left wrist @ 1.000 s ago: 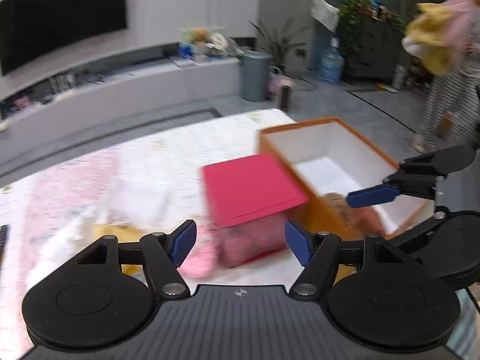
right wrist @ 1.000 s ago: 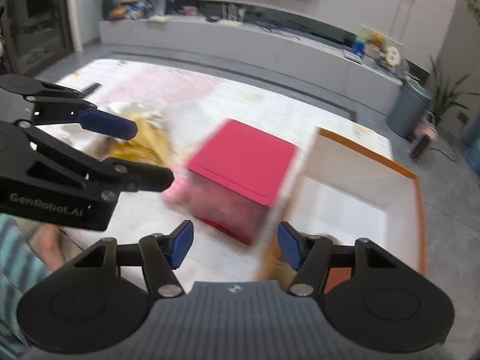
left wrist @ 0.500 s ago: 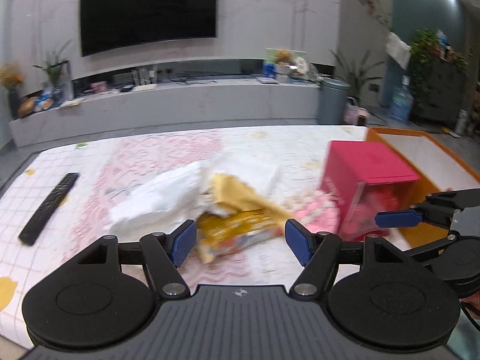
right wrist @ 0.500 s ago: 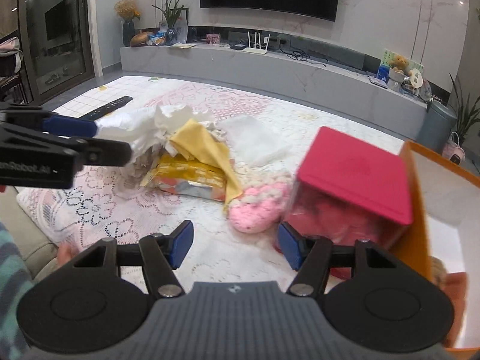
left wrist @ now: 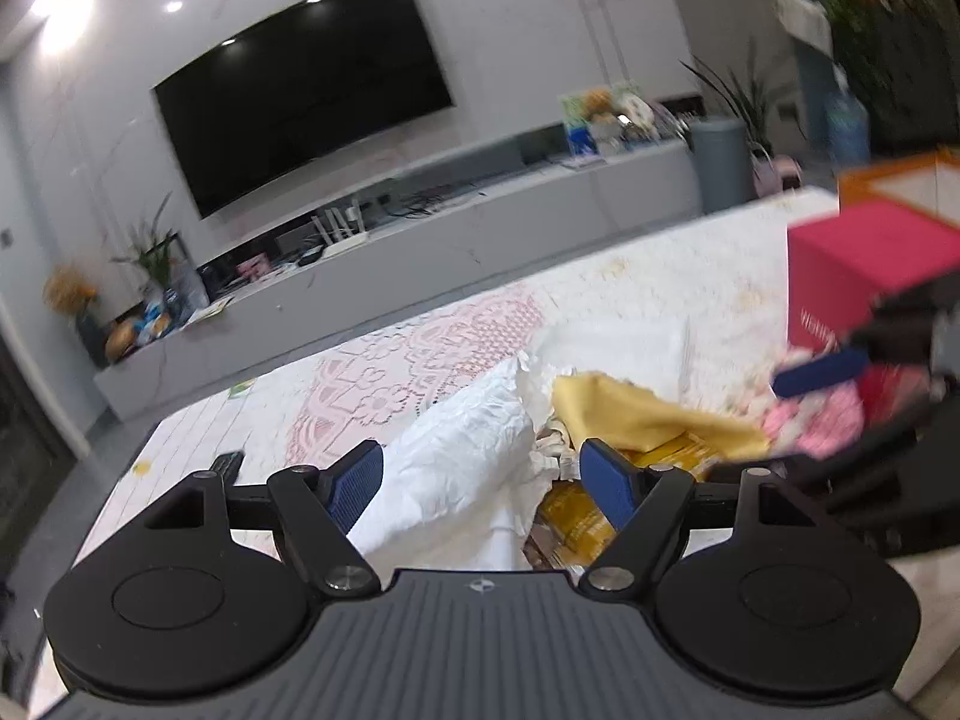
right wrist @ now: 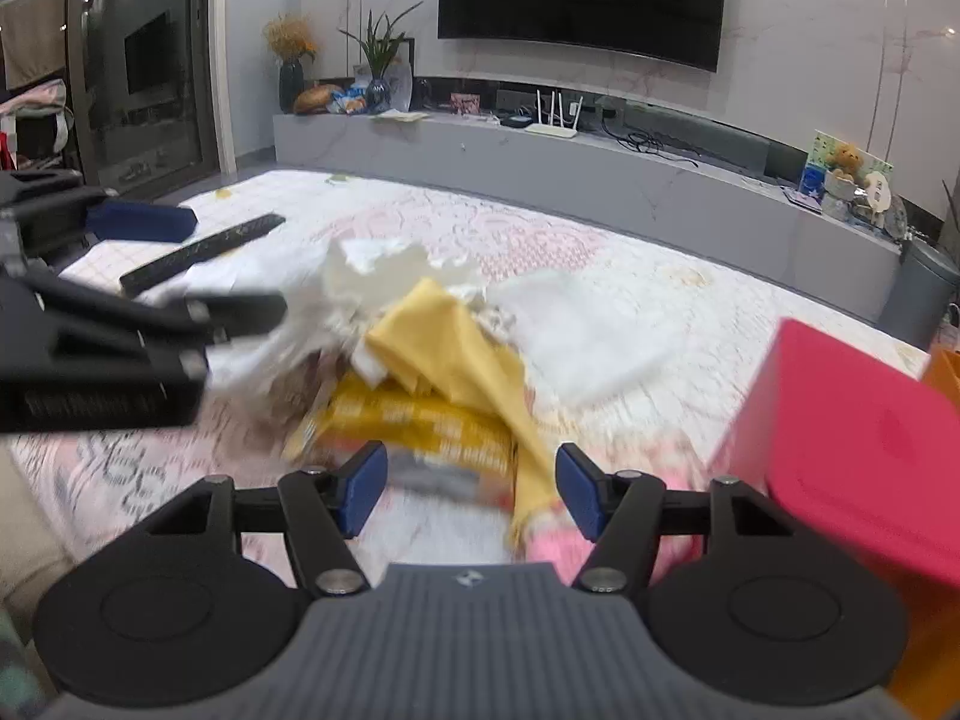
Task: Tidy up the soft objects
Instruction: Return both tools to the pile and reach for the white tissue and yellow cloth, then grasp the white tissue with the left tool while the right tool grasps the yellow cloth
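Both views have swung away from the orange box [left wrist: 900, 177] and the red box [left wrist: 864, 276], which filled the middle of the frames a second ago, and now face the heap of soft things on the lace-covered table [left wrist: 420, 348]. In the left wrist view the red box has slid out to three o'clock and the orange box to two o'clock, while the white crumpled bag [left wrist: 462, 456] now sits dead centre with the yellow cloth [left wrist: 636, 414] just beside it at three o'clock. The left gripper [left wrist: 480, 486] is opening its jaws to their widest; the white bag lies in line between them, but the pads do not press on it. In the right wrist view the right gripper [right wrist: 468, 495] has its jaws apart and empty, with the yellow snack packet [right wrist: 420, 426] and the tail of the yellow cloth [right wrist: 450, 348] straight ahead of them, the pink knitted piece [right wrist: 558, 546] at four o'clock and the red box at three o'clock. A black remote [right wrist: 198, 252] lies at ten o'clock, well apart from the heap. Judging by this, the sorting has turned to a fresh pickup: both grippers bear down on the heap, and nothing from it is yet grasped
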{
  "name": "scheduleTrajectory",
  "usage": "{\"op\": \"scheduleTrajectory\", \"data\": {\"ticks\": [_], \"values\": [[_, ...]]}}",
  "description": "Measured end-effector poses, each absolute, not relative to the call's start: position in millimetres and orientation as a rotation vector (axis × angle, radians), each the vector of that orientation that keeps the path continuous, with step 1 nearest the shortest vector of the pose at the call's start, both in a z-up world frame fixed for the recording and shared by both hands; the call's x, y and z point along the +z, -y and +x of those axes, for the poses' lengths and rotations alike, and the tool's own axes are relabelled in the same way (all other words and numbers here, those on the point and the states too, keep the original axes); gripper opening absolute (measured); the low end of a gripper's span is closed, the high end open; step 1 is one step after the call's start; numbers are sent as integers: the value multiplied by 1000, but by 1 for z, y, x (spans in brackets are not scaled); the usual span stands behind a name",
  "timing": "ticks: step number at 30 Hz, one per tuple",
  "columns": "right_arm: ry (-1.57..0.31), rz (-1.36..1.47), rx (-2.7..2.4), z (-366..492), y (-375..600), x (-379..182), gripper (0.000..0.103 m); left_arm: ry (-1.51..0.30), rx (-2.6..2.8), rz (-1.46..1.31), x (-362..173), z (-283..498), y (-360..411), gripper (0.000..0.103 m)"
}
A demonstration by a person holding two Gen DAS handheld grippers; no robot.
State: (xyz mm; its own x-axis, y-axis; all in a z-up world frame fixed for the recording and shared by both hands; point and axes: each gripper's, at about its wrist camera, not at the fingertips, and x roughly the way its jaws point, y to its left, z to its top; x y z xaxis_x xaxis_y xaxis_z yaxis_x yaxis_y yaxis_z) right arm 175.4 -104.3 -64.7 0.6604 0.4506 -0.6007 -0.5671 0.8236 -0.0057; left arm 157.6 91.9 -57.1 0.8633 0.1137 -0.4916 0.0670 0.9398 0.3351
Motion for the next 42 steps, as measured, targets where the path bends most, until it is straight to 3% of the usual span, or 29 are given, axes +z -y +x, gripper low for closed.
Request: {"op": "scheduleTrajectory", "data": {"ticks": [10,13,18,20,21,24,26,28,31,42], "values": [[-634,-177,605,225,89,-90,59,-565,-1,384,-81,176,-102,87],[-655,-147,634,231,87,-97,50,-537,10,325,-73,177,-108,87],[-688,-96,664,234,90,-98,26,-570,58,178,-70,185,-126,82],[-689,-105,673,233,89,-98,12,-598,54,164,-74,188,-126,82],[-690,-109,678,232,90,-98,11,-604,53,176,-76,188,-125,82],[-685,-130,676,228,88,-100,3,-612,43,196,-79,187,-122,58],[-672,-139,670,225,88,-100,0,-605,54,171,-77,186,-125,28],[-664,-134,670,223,90,-98,0,-569,79,152,-70,183,-129,12],[-643,-133,657,219,94,-93,0,-508,105,103,-56,174,-136,8],[-570,-71,607,175,125,-51,0,-300,88,84,13,112,-123,7]]}}
